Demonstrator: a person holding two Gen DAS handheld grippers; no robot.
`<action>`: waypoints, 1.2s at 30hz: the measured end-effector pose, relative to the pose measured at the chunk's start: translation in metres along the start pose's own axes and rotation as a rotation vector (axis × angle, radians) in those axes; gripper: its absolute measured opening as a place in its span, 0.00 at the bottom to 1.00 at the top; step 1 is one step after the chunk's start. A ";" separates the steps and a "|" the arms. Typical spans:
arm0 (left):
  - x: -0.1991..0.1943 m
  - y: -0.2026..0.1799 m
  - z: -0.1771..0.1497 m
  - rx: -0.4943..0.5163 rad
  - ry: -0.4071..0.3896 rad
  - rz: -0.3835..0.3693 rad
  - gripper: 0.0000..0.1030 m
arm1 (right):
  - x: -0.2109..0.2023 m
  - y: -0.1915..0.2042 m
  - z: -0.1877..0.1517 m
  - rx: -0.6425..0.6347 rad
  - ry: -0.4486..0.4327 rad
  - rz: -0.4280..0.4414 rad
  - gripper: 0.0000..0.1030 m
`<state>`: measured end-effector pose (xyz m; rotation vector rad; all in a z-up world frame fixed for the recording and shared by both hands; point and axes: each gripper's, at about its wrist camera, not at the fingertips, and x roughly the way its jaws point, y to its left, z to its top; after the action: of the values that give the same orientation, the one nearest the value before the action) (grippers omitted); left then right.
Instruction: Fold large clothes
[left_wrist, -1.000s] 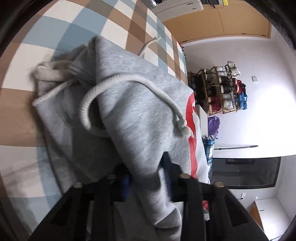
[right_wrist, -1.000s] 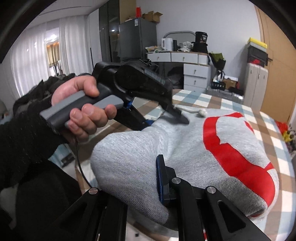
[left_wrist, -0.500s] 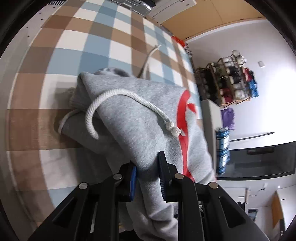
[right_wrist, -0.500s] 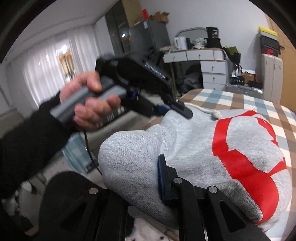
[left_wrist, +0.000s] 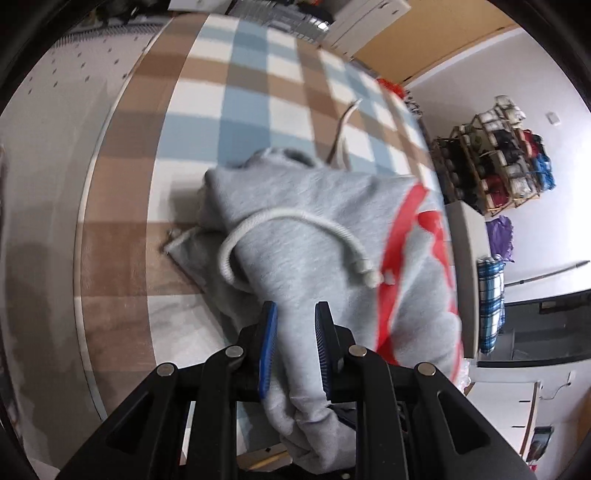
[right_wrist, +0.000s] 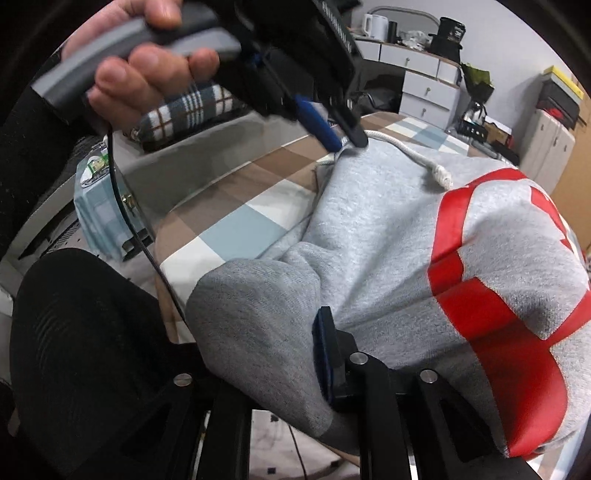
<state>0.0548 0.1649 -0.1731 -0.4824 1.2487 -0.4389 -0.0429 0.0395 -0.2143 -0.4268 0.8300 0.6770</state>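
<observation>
A grey hoodie (left_wrist: 325, 221) with a red print and a white drawstring (left_wrist: 295, 218) lies bunched on the checked tabletop (left_wrist: 229, 92). My left gripper (left_wrist: 293, 332) is shut on a fold of the hoodie and also shows in the right wrist view (right_wrist: 347, 142), pinching the cloth near the drawstring. My right gripper (right_wrist: 295, 339) is shut on the hoodie's (right_wrist: 388, 240) near edge; its left finger is hidden under the cloth. The red print (right_wrist: 480, 295) faces up on the right.
The table's near edge (right_wrist: 177, 266) borders a dark-clothed leg (right_wrist: 74, 332). A checked cushion (right_wrist: 188, 110) lies on a grey seat behind. Drawers (right_wrist: 424, 81) and a shoe rack (left_wrist: 498, 162) stand by the walls.
Both grippers have pulled back toward the table's near edge with the hoodie; the left gripper has risen, and more checked tabletop shows beyond the garment.
</observation>
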 end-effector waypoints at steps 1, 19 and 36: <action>-0.002 -0.005 -0.001 0.015 -0.024 -0.015 0.15 | 0.000 0.000 -0.001 0.001 0.001 0.000 0.19; 0.079 0.007 -0.002 -0.004 0.058 -0.124 0.16 | -0.143 -0.117 -0.011 0.347 -0.203 0.504 0.96; 0.029 -0.034 -0.104 0.100 0.061 -0.187 0.47 | -0.019 -0.193 0.017 0.745 0.347 0.761 0.59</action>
<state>-0.0399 0.1091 -0.2018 -0.5058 1.2385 -0.6757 0.0909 -0.0952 -0.1719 0.4959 1.5206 0.9310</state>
